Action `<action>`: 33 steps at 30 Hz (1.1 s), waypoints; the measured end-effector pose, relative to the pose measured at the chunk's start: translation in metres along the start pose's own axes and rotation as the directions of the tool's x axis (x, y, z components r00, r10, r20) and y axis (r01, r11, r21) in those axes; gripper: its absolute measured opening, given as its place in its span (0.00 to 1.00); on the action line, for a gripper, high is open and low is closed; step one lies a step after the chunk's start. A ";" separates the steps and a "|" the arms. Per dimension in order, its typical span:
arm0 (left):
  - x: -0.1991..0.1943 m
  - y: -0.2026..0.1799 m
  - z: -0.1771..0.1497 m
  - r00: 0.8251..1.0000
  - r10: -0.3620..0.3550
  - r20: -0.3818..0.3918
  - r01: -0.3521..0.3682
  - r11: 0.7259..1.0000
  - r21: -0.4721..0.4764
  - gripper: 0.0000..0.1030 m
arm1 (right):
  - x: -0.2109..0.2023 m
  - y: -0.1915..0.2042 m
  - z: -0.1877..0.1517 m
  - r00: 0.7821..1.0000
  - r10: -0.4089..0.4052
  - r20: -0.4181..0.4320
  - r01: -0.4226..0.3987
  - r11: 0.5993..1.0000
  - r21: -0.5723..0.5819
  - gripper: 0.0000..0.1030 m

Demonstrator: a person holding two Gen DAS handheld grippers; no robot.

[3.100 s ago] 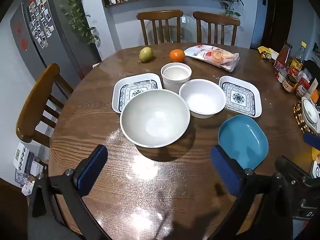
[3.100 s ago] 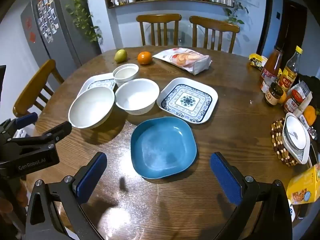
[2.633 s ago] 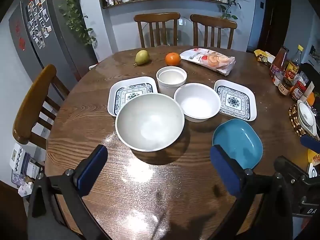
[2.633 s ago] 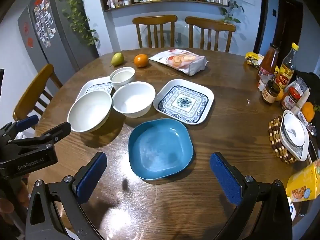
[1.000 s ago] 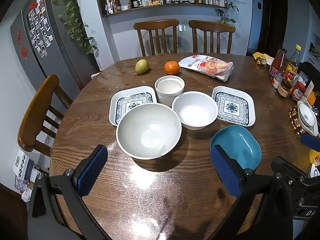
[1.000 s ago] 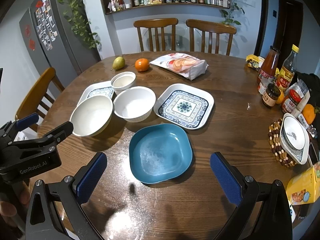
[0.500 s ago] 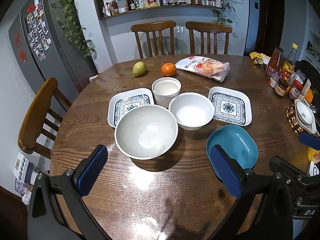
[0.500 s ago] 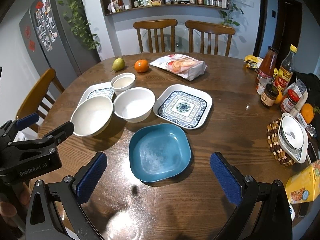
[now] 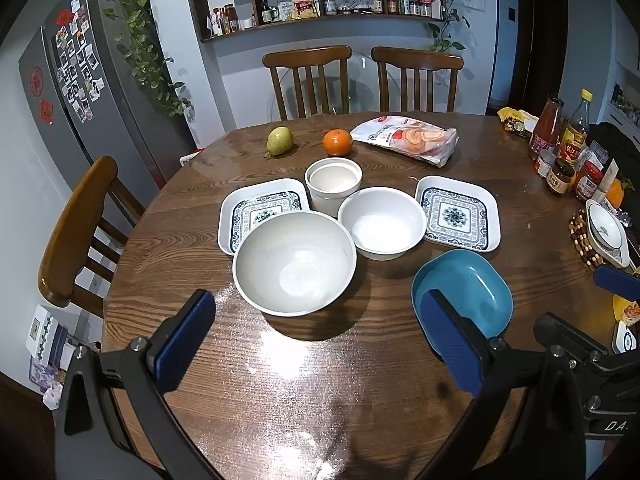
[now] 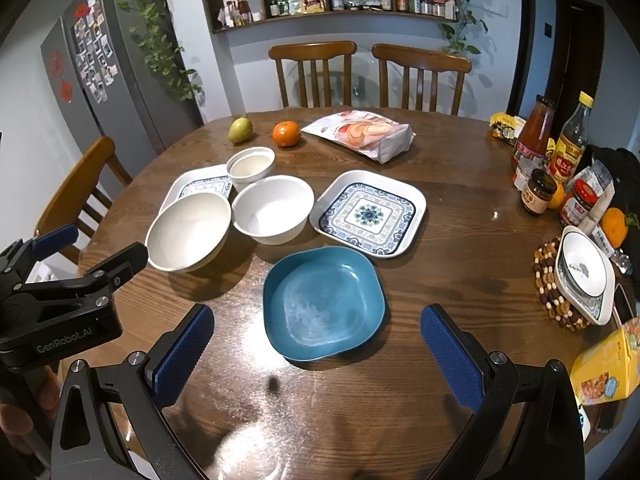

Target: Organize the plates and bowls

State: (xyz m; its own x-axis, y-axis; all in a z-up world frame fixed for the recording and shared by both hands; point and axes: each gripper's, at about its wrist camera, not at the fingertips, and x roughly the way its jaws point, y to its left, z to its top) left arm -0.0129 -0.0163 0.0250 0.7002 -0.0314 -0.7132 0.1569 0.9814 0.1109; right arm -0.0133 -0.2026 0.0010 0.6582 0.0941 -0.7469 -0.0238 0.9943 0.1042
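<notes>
Blue-padded left gripper [image 9: 316, 334] and right gripper [image 10: 320, 350] both gape wide, seemingly holding nothing above the table [image 10: 460, 208].

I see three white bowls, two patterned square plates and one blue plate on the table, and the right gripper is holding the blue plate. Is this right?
Not quite. The right gripper is open and holds nothing; the blue plate lies on the table beyond its fingers, as the right wrist view shows. The rest is right.

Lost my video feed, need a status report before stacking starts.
Left claw open, empty. Right claw open, empty, above blue plate. Bowls, plates untouched on table. Nothing in the way.
</notes>
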 end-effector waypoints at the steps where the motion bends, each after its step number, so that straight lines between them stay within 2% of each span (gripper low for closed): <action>1: 0.000 0.000 0.000 1.000 -0.001 0.000 0.001 1.000 -0.001 0.99 | -0.001 0.000 0.000 1.000 0.000 0.001 0.000 1.000 0.000 1.00; 24: -0.001 -0.005 0.000 1.000 -0.018 -0.002 0.018 1.000 0.005 0.99 | -0.001 -0.003 -0.002 1.000 0.001 0.004 -0.001 1.000 0.013 1.00; 27: 0.004 -0.007 0.003 0.994 -0.108 -0.019 0.108 0.994 -0.025 0.99 | 0.000 -0.008 -0.002 1.000 0.007 0.004 -0.007 1.000 0.026 1.00; 30: 0.013 -0.013 0.012 0.976 -0.214 -0.033 0.212 0.975 -0.059 0.99 | 0.004 -0.018 -0.001 0.999 0.033 -0.006 -0.032 0.997 0.065 1.00; 33: 0.024 -0.022 0.025 0.966 -0.256 -0.046 0.252 0.965 -0.066 0.99 | 0.009 -0.041 -0.001 0.999 0.044 -0.014 -0.042 0.989 0.140 1.00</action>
State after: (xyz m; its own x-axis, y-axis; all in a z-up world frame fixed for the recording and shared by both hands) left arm 0.0181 -0.0438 0.0224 0.6041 -0.2725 -0.7488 0.2820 0.9520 -0.1190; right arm -0.0068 -0.2429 -0.0108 0.6460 0.1387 -0.7506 0.0545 0.9725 0.2266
